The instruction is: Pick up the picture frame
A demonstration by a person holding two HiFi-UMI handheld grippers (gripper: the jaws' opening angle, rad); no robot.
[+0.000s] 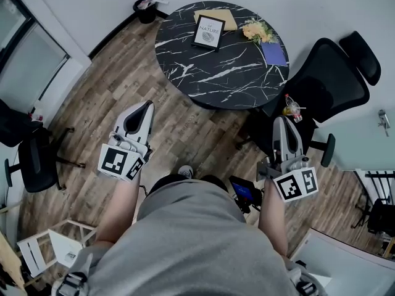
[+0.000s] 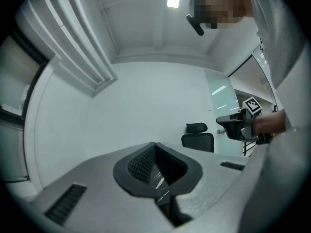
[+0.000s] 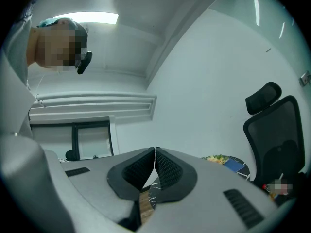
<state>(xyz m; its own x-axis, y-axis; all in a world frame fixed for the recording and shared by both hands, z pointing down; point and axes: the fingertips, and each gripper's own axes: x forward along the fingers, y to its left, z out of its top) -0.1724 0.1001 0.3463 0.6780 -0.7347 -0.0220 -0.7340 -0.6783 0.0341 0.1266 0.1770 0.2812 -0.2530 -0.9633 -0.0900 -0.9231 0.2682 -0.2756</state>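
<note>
Hovering over the wood floor [image 1: 117, 73], the left gripper [image 1: 147, 106] and the right gripper [image 1: 279, 122] both have their jaws pressed together on nothing. Farther off at twelve o'clock, the round marble table [image 1: 203, 79] carries the picture frame [image 1: 208, 32], which lies flat near its eleven o'clock edge.

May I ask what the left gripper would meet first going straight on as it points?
Most likely the round table, near its left edge; height is unclear, so the left gripper might pass above it toward the wall.
</note>
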